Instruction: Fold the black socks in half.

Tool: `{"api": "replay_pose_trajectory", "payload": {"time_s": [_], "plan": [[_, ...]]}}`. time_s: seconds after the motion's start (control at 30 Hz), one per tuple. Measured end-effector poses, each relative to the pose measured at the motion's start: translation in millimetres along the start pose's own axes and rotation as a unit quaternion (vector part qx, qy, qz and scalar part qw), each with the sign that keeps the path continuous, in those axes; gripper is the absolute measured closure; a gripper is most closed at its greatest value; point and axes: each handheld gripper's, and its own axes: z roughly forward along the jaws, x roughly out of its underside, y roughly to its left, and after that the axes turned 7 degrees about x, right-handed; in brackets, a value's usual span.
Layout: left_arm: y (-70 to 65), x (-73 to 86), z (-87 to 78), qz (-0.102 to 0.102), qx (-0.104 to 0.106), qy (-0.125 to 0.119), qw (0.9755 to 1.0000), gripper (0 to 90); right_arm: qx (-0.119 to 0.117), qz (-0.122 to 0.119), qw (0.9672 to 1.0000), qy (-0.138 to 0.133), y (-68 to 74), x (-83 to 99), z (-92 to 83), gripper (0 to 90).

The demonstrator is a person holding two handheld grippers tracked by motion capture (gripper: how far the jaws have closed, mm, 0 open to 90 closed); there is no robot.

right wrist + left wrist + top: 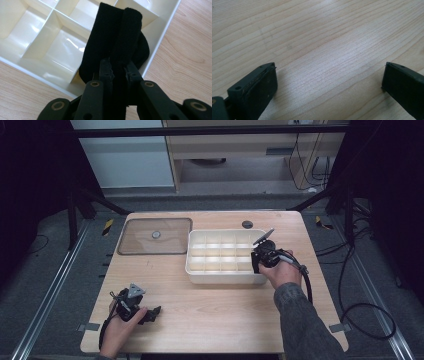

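Clenching a folded black ribbed-knit cloth above the cream plastic divided tray, the right gripper fingers pinch it, while the left gripper fingers stand released over the pale woodgrain worktop.

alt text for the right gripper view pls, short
The right tongs are shut on a folded black fabric piece, likely a sock, held over the corner of a cream divided organizer tray. The tray sits on a light wooden table.
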Motion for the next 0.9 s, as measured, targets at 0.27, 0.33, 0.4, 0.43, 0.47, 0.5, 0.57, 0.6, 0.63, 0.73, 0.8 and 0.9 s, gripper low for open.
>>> {"api": "replay_pose_trajectory", "payload": {"time_s": [0.27, 0.33, 0.4, 0.43, 0.47, 0.5, 0.57, 0.6, 0.63, 0.73, 0.8, 0.9], "plan": [[-0.1, -0.1, 0.1, 0.000, 0.000, 0.000, 1.0000, 0.0, -0.010, 0.011, 0.9999, -0.005, -4.1, 1.7, -3.0, 68.0], [-0.1, -0.1, 0.1, 0.001, 0.000, 0.000, 1.0000, 0.0, -0.012, 0.014, 0.9998, -0.005, -4.9, 2.3, -4.4, 64.3], [-0.1, -0.1, 0.1, 0.001, 0.000, 0.000, 1.0000, 0.0, -0.013, 0.015, 0.9998, -0.007, -5.5, 2.5, -4.9, 63.0], [-0.1, -0.1, 0.1, 0.001, 0.000, 0.000, 1.0000, 0.0, -0.017, 0.021, 0.9996, -0.009, -6.2, 2.6, -6.7, 58.6], [-0.1, -0.1, 0.1, 0.001, 0.000, 0.000, 1.0000, 0.0, -0.015, 0.022, 0.9996, -0.009, -6.4, 2.4, -7.2, 56.9], [-0.1, -0.1, 0.1, 0.001, 0.000, 0.000, 1.0000, 0.0, -0.015, 0.023, 0.9996, -0.010, -6.6, 2.4, -8.2, 55.0], [-0.1, -0.2, 0.1, 0.001, 0.001, 0.001, 1.0000, 0.0, -0.013, 0.021, 0.9996, -0.012, -7.8, 2.6, -9.8, 53.0], [0.0, -0.2, 0.0, 0.001, 0.001, 0.001, 1.0000, 0.0, -0.014, 0.024, 0.9995, -0.012, -8.5, 2.8, -11.0, 52.1], [0.0, -0.3, 0.1, 0.001, 0.001, 0.001, 1.0000, 0.0, -0.014, 0.025, 0.9995, -0.014, -9.6, 3.1, -12.4, 51.1], [0.0, -0.4, 0.1, 0.001, 0.001, 0.001, 1.0000, 0.0, -0.018, 0.030, 0.9992, -0.020, -13.5, 4.1, -18.0, 48.0], [0.0, -0.3, 0.1, 0.001, 0.001, 0.001, 1.0000, 0.0, -0.017, 0.033, 0.9991, -0.022, -15.3, 4.3, -22.9, 45.4], [-0.2, -0.3, 0.2, 0.000, 0.001, 0.000, 1.0000, 0.0, -0.018, 0.029, 0.9989, -0.030, -19.2, 3.9, -30.0, 43.4]]}}
